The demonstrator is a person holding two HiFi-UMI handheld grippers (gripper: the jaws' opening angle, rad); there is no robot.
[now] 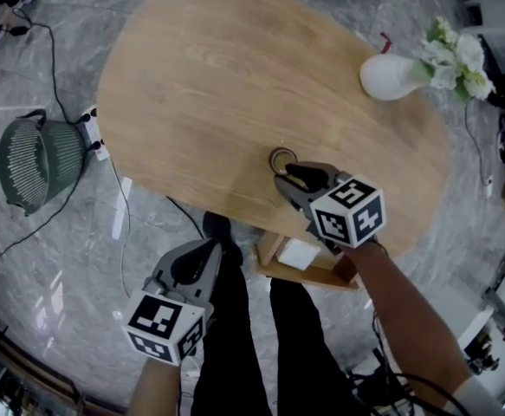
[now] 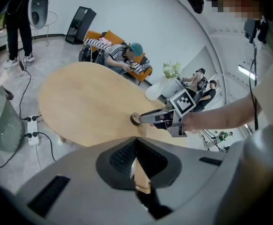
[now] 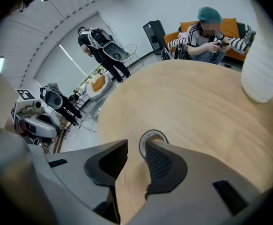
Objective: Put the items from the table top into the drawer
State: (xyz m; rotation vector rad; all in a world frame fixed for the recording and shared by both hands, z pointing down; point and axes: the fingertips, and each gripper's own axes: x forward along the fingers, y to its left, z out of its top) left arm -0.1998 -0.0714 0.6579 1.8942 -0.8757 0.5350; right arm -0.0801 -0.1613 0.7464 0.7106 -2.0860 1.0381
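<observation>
A small tape roll (image 1: 281, 157) lies flat on the oval wooden table (image 1: 200, 85), near its front edge. My right gripper (image 1: 288, 180) hovers just behind the roll and stands open with nothing between its pads. In the right gripper view the roll (image 3: 153, 137) sits at the tip of the right-hand finger (image 3: 162, 161), outside the gap. My left gripper (image 1: 216, 246) hangs below the table edge over the floor, shut and holding nothing. Its own view shows the roll (image 2: 135, 118) and the right gripper (image 2: 148, 118) ahead. An open wooden drawer (image 1: 314, 274) under the table holds a white item (image 1: 298, 254).
A white vase (image 1: 391, 76) with flowers (image 1: 456, 55) stands at the table's far right. On the floor to the left are a green basket (image 1: 34, 163), a power strip (image 1: 94, 133) and cables. The person's dark-trousered legs (image 1: 243, 336) stand beside the drawer. People sit and stand beyond the table.
</observation>
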